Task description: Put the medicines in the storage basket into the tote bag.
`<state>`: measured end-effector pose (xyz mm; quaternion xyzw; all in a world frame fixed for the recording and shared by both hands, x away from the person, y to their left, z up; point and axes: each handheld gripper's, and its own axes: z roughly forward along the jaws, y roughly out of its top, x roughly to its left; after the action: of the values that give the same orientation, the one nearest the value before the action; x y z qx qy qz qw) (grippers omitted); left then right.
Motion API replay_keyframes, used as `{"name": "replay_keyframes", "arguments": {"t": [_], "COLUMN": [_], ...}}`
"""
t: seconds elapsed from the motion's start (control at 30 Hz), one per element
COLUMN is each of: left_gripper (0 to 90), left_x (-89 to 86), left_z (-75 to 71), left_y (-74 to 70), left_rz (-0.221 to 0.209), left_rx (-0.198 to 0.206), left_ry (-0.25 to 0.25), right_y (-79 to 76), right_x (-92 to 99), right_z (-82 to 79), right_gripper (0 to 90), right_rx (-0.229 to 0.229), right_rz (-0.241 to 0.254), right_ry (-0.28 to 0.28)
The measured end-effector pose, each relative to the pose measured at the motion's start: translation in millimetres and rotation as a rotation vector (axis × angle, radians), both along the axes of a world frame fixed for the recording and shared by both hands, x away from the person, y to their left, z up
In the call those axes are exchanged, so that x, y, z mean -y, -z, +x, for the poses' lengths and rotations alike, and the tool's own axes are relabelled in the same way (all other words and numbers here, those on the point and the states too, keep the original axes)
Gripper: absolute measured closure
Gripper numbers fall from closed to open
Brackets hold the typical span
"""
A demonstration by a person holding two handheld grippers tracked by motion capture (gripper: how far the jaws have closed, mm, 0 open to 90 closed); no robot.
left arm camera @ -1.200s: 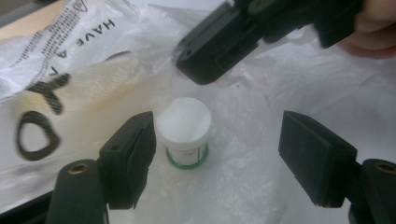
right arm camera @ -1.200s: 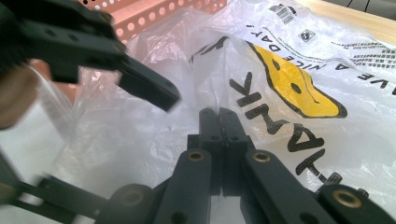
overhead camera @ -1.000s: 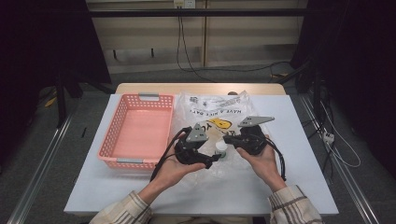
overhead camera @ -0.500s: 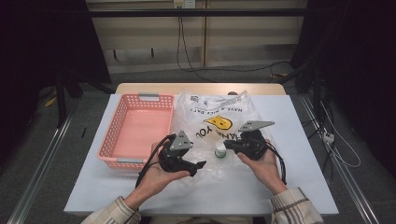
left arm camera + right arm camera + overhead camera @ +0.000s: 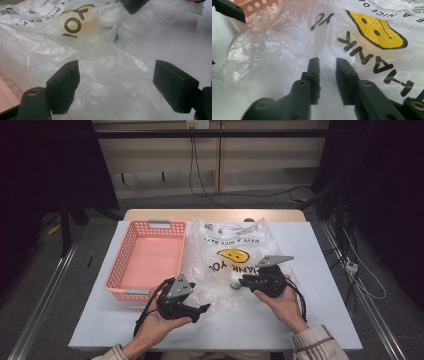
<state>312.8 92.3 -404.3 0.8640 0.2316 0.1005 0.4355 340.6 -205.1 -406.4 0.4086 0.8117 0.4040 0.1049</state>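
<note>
since 1 s ago left tongs [image 5: 204, 309] pulled back off the thin clear plastic bag w/ yellow smiley print [image 5: 235, 257], jaws wide, holding nothing. right tongs [image 5: 242, 281] just been opening, narrow gap, nothing pinched, bag edge just ahead. step: regrip. next: find bag mouth by small white green-rimmed bottle [image 5: 109, 21] inside, between both tongs.

White worktop [image 5: 320, 270] w/ a wooden edge [image 5: 215, 214] at the far side, on grey floor [image 5: 90, 245]. Beige panelled wall [image 5: 260, 165] behind, socket [image 5: 196, 124] at top w/ black cables [image 5: 192, 165] hanging down. Dark curtains [image 5: 45, 170] both sides; metal rail [image 5: 45, 295] along the floor at left.
</note>
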Motion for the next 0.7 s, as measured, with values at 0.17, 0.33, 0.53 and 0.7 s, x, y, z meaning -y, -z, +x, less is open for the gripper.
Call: {"name": "replay_keyframes", "arguments": {"t": [0.17,0.33,0.53,0.7], "left_gripper": [20.7,19.5,18.5,17.7], "left_x": [-9.0,-20.1,-25.4,-25.0], "left_z": [-9.7,-20.1,-27.4,-26.4], "left_y": [5.0,3.7,9.5,15.9], "left_rz": [0.017,0.007,0.023,0.008], "left_rx": [-0.013,0.002,-0.008,-0.036], "left_ry": [0.005,-0.003,-0.006,-0.008], "right_y": [-3.3,-8.5,-10.6,-6.6], "right_x": [3.3,9.5,24.1,36.1], "right_z": [-8.4,-18.2,-27.2,-33.7], "right_gripper": [62.3,52.4,43.2,36.4], "right_rx": [0.011,0.041,0.065,0.069], "right_rz": [0.018,0.027,0.043,0.048], "right_ry": [0.005,0.028,0.074,0.117]}}
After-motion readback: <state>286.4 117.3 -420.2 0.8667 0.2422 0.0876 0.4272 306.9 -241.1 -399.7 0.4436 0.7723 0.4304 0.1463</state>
